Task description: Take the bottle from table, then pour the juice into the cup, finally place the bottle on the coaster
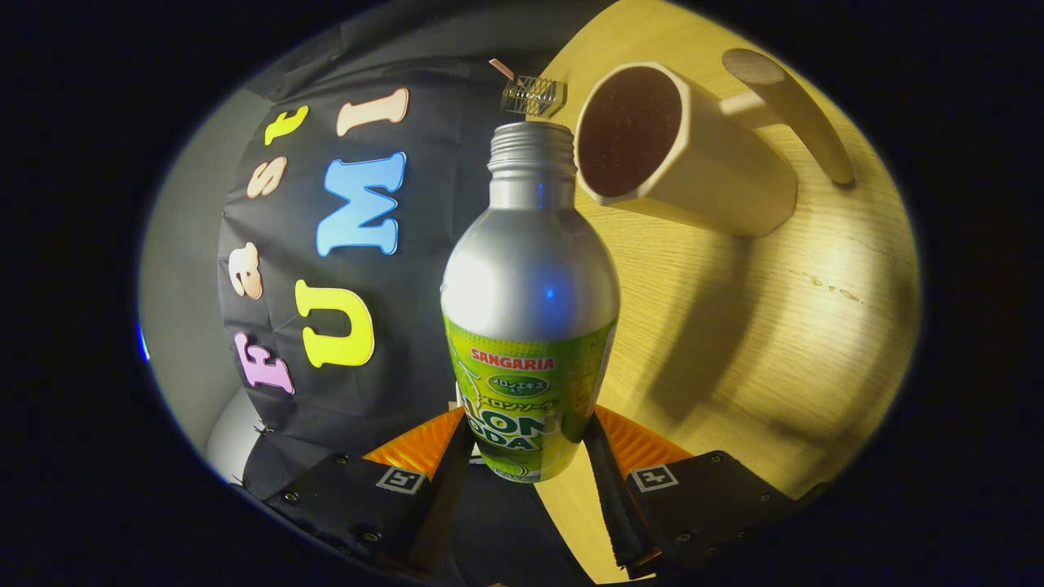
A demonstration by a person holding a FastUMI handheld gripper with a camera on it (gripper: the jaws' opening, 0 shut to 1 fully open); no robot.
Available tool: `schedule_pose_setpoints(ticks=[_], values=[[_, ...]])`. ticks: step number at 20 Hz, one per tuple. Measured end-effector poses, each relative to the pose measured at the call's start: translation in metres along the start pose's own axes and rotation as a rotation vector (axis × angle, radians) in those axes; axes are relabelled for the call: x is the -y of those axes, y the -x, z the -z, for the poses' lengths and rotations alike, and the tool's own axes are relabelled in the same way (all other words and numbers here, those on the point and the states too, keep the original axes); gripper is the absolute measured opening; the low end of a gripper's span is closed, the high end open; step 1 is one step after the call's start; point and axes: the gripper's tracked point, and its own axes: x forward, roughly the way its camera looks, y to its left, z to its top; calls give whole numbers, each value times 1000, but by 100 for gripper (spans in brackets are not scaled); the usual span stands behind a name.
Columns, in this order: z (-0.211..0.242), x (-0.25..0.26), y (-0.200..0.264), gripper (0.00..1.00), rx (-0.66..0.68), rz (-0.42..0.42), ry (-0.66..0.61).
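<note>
While the tongs [526, 444] are gripping the bottle [530, 310] low on its label, both fingers pressing its sides, its open neck is tipping toward the cup [693, 163] on the bench [775, 326]. Smooth metal is probably slippery and dentable, so a firm, low hold suits.

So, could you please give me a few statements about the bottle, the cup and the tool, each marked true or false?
1. The tool is shut on the bottle, one finger on each side of its lower body. True.
2. The bottle still has its cap on. False: its threaded neck is bare and open.
3. The bottle's mouth is next to the opening of the cup. True.
4. The cup has no handle. False: a handle sticks out from its side.
5. The cup sits on a wooden table. True.
</note>
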Motion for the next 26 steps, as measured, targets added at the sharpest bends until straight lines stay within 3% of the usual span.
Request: schedule_pose_setpoints(ticks=[9,26], values=[[2,-12,1,76,-38,-29,-186],[-1,-27,3,76,-67,-17,-321]])
